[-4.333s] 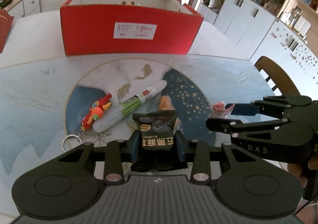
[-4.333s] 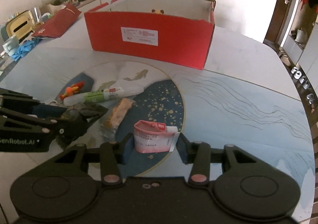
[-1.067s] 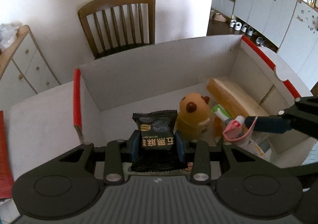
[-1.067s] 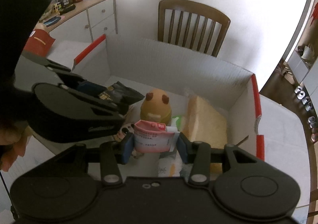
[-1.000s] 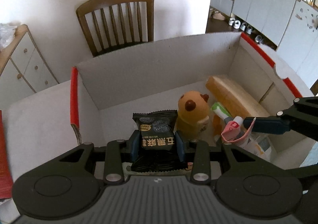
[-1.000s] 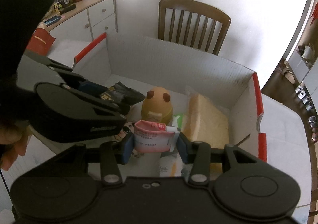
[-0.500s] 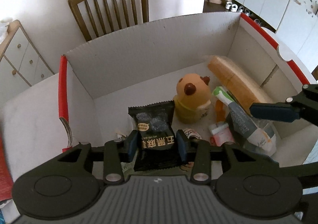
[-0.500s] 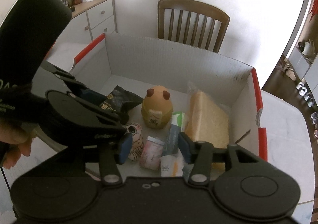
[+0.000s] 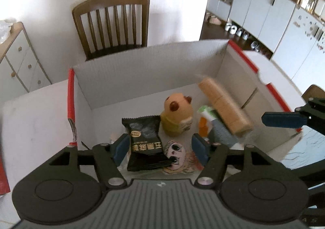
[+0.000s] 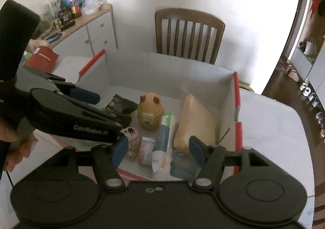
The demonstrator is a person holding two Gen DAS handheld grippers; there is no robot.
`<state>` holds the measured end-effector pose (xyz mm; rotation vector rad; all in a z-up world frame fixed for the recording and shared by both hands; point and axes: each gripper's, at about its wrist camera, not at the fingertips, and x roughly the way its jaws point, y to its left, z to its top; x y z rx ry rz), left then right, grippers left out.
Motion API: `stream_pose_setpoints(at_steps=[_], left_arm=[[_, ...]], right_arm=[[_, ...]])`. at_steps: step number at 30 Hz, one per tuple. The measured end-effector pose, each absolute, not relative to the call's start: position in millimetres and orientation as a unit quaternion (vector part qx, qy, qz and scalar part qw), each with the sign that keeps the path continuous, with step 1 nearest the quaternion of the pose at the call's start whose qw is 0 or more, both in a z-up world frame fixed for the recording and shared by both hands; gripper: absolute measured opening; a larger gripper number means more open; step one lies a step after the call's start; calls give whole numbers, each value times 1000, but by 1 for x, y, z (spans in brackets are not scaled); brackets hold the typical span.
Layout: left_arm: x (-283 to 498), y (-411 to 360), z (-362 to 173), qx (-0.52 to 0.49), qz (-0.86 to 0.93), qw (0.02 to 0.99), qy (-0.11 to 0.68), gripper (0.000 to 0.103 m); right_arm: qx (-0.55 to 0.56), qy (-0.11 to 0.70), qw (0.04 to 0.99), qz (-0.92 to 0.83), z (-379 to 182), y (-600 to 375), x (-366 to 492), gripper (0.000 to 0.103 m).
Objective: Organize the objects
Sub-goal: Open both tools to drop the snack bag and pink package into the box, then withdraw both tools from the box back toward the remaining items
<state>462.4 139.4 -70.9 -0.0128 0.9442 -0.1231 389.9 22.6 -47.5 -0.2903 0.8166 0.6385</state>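
The red cardboard box (image 9: 142,78) with white inside walls sits on the table; it also shows in the right wrist view (image 10: 168,66). My left gripper (image 9: 161,148) is open above the box's near left part. The black snack packet (image 9: 144,137) lies free in the box between its fingers. My right gripper (image 10: 156,150) is open over the box's near edge. The pink tube (image 10: 146,150) lies on the box floor below it. A brown bear toy (image 10: 150,113), a bread loaf (image 10: 195,125), a grey-green tube (image 10: 164,133) and a face doll (image 9: 175,152) also lie inside.
A wooden chair (image 9: 111,23) stands behind the box against the white wall. A white drawer cabinet (image 10: 89,31) with clutter on top is at the left. White cupboards (image 9: 264,5) line the right. The patterned tabletop (image 9: 300,147) shows at the right.
Both grippers carried their items from the table to over the box. The right let the pink tube drop into the box, then the left opened and released the black packet.
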Motion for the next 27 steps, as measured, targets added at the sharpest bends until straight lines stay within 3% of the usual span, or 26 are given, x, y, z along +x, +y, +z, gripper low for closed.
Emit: stream_pose_setpoints(at_steps=[19, 23, 27], left_arm=[[398, 125, -4, -15, -69, 919, 388, 67], [380, 123, 3, -21, -72, 924, 375, 75], [359, 120, 10, -35, -73, 929, 360, 75]], right_arm=[[-128, 341, 873, 324, 4, -18, 337, 79], [-127, 333, 878, 320, 8, -29, 323, 80], [-121, 330, 881, 317, 11, -42, 310, 83]])
